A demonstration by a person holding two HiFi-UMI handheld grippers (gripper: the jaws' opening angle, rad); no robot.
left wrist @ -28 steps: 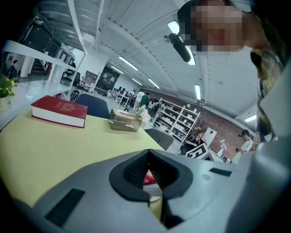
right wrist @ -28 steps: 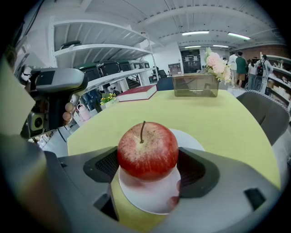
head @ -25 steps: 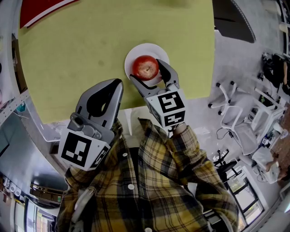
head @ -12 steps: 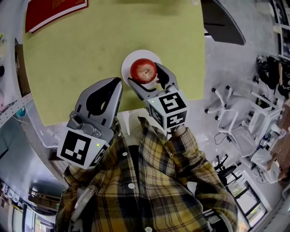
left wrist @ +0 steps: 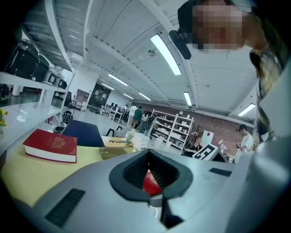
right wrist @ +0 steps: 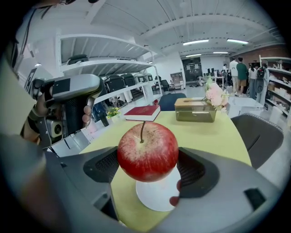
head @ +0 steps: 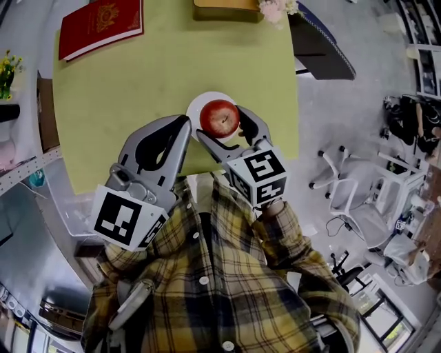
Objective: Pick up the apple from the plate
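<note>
A red apple (head: 220,117) with a stem hangs clear above the white plate (head: 198,109), held between the pads of my right gripper (head: 222,121), which is shut on it. In the right gripper view the apple (right wrist: 148,151) fills the space between the jaws of the right gripper (right wrist: 150,166), with the plate (right wrist: 157,196) below it on the yellow-green table (head: 138,76). My left gripper (head: 182,124) is shut on nothing, just left of the plate at the table's front edge. Through the hole in the left gripper (left wrist: 149,155) a sliver of the apple (left wrist: 150,184) shows.
A red book (head: 101,27) lies at the table's far left corner. A brown box (head: 227,9) with flowers beside it stands at the far edge. A dark chair (head: 324,48) and white office chairs (head: 344,172) stand on the floor to the right.
The right gripper has kept its hold on the apple, which now sits a little off the plate's centre. The head view has tipped up, bringing the book and box into sight.
</note>
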